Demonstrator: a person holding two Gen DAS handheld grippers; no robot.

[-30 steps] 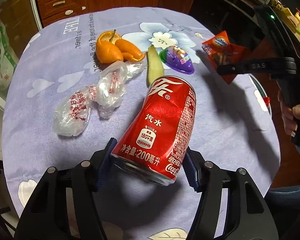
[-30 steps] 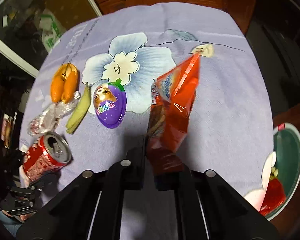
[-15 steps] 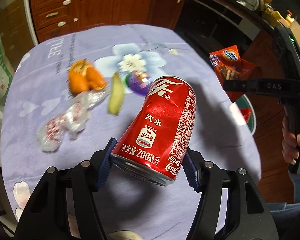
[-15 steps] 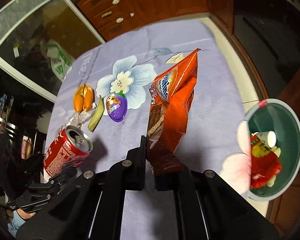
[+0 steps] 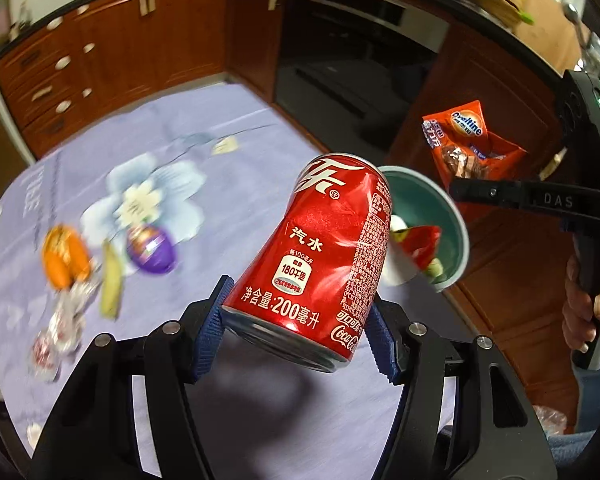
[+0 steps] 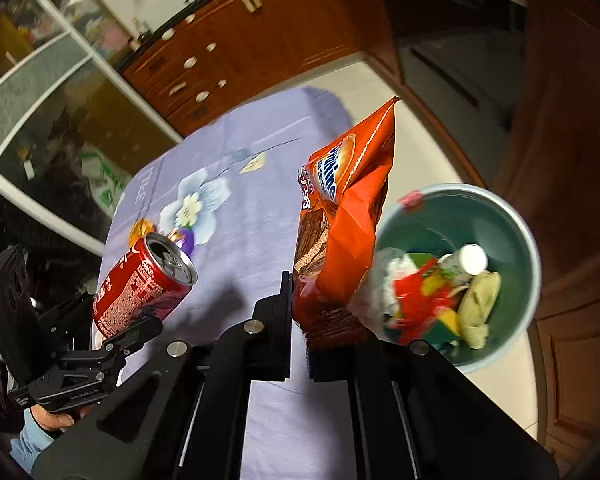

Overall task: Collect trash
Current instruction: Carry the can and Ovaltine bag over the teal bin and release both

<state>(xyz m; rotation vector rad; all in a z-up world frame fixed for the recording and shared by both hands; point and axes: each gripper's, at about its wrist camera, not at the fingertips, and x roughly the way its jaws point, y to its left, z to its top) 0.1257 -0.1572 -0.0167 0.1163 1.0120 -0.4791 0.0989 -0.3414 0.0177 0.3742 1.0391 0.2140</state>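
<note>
My left hand-held gripper (image 5: 300, 332) pinches one red Coca-Cola can (image 5: 324, 256) near its base, tilted, at the frame's centre above the lilac bench (image 5: 228, 152). Only the right wrist view shows the can's opened top and fully shows the contents of the teal trash bin (image 6: 500, 216) at right: a red wrapper, a white-capped bottle, crumpled paper. My right hand-held gripper (image 6: 300, 340) is pressed onto one orange Ovaltine bag (image 6: 348, 216), held upright beside the bin. Only the left view shows, blurred at left, one orange peel (image 5: 64, 256), one purple egg capsule (image 5: 152, 248), and my right hand (image 5: 584, 308) at the right edge.
</note>
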